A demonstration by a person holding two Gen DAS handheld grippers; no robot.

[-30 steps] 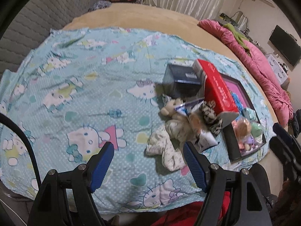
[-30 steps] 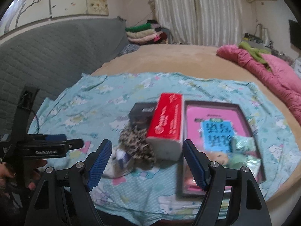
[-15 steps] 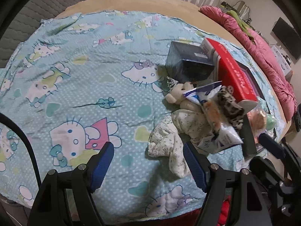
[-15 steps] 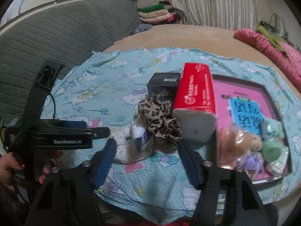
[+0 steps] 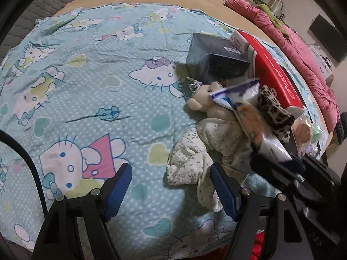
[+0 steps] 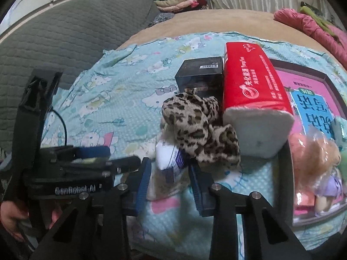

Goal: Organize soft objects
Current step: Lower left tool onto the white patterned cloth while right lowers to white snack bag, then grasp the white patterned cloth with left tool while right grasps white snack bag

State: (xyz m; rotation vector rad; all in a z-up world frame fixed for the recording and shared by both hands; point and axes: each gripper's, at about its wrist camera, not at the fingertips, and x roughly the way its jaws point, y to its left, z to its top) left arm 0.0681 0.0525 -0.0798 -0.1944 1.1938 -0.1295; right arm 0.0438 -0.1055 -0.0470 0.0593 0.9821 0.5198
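**Right jaws narrow around the plastic pack**

Both grippers have dropped closer to the pile than a second ago, and the right gripper (image 6: pixel 169 182) has just been closing its jaws, which now stand narrow with a clear plastic pack (image 6: pixel 168 162) between them. Whether the pads already press on the pack cannot be told; in the left wrist view the pack (image 5: pixel 256 130) lies tilted with its lower end inside the right gripper (image 5: pixel 279 169).

Just beyond the right fingertips a leopard-print cloth (image 6: pixel 199 127) lies on the pack. Ahead and to the right of it stands a red tissue pack (image 6: pixel 251 82), with a dark box (image 6: pixel 199 73) just left of that. Further right, a tray (image 6: pixel 284 173) holds a doll (image 6: pixel 314 158) and a pink book (image 6: pixel 310 91).

The left gripper (image 5: pixel 171 186) hangs with jaws wide apart and nothing between them, over the Hello Kitty sheet (image 5: pixel 86 86). A floral white cloth (image 5: pixel 201 147) lies just ahead of its right finger, with a small cream teddy (image 5: pixel 203 101) beyond it, partly under the pack.
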